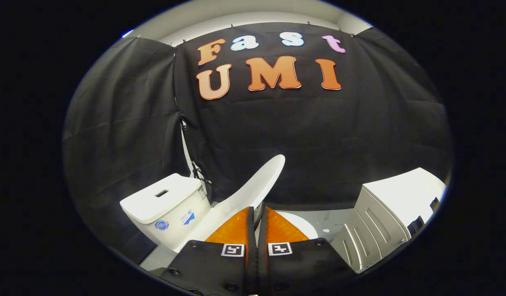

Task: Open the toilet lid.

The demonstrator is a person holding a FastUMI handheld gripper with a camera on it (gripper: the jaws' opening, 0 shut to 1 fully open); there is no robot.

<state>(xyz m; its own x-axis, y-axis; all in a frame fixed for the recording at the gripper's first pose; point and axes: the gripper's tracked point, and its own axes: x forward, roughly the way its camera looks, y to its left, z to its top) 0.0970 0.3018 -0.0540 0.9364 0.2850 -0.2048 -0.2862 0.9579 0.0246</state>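
While raised at a slant, toilet lid (257, 185) | tongs (258, 213) apparently clamped on its edge | cistern (164, 201) behind

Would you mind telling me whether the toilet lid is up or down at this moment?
Partly up. The lid slants upward from the gripper, whose jaws are closed on its edge, toward the tank, well clear of the bowl.

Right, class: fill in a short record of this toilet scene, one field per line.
lid: toilet lid, white, raised and tilted up from the bowl
tool: tool, fingers nearly together, pinching the lid's edge
tank: tank, white, beside the lid
cabinet: white cabinet, on the other side of the toilet
task state: lid partly open
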